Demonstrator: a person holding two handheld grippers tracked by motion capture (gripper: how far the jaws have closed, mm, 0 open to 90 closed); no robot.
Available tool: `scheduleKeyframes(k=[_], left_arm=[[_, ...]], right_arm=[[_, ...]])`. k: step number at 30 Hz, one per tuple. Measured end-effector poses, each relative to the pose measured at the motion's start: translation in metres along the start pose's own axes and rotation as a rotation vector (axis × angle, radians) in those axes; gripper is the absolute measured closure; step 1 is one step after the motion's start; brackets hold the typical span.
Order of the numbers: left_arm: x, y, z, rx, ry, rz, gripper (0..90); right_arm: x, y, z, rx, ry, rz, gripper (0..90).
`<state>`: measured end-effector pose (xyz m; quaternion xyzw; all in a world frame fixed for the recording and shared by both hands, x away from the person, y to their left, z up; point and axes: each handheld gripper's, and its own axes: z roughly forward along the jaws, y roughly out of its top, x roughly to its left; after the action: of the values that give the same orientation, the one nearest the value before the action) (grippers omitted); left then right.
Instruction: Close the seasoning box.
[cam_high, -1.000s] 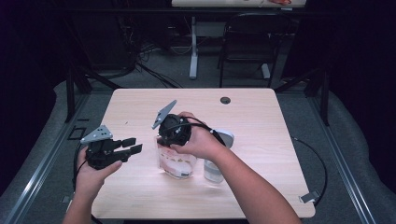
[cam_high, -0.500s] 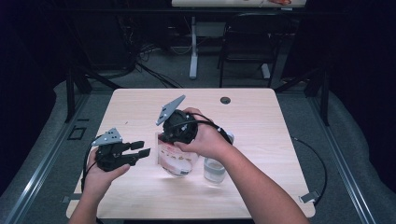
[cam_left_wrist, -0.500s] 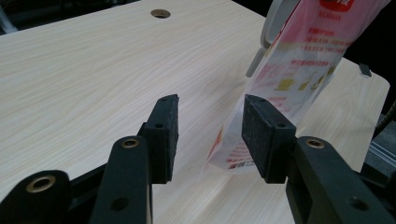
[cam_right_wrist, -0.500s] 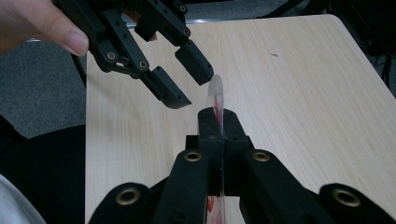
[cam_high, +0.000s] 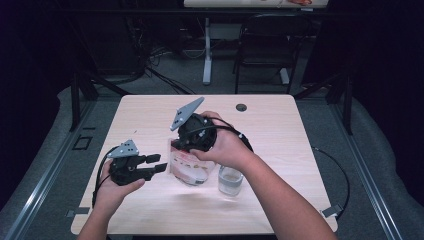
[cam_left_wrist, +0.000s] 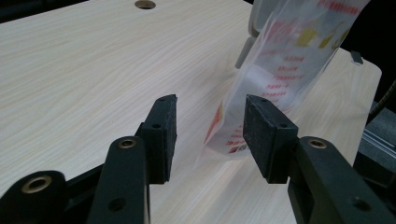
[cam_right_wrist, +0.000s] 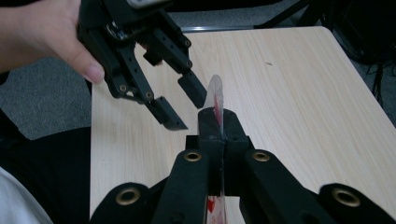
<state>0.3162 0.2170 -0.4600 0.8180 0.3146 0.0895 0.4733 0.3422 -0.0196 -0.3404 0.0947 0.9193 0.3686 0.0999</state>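
Between right tongs (cam_right_wrist: 217, 126), clear printed pouch (cam_high: 187, 167).

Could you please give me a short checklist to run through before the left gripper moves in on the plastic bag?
1. Right gripper shut on the plastic bag: ok, its jaws are closed on the bag's edge.
2. Left gripper open: ok, its jaws have just been opening and nothing is clamped between them.
3. Left gripper lined up with the bag: ok, the bag's lower corner lies just beyond the gap between its jaws.
4. Bag lifted off the table: cannot tell, its lower end hangs close to the wood.
5. Glass out of the way: ok, it stands on the far side of the bag from the left gripper.
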Motion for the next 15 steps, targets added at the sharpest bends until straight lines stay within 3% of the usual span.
scheduleKeyframes(k=[7, 15], left_arm=[[-0.0028, -0.0019, 0.0070, -0.007, -0.037, 0.011, 52.2], [-0.0044, -0.0025, 0.0094, -0.004, -0.052, 0.027, 51.3]], right_arm=[[0.0034, 0.0036, -0.0070, -0.004, -0.001, -0.018, 89.9], [0.0044, 0.0029, -0.0094, -0.012, -0.008, -0.016, 89.9]])
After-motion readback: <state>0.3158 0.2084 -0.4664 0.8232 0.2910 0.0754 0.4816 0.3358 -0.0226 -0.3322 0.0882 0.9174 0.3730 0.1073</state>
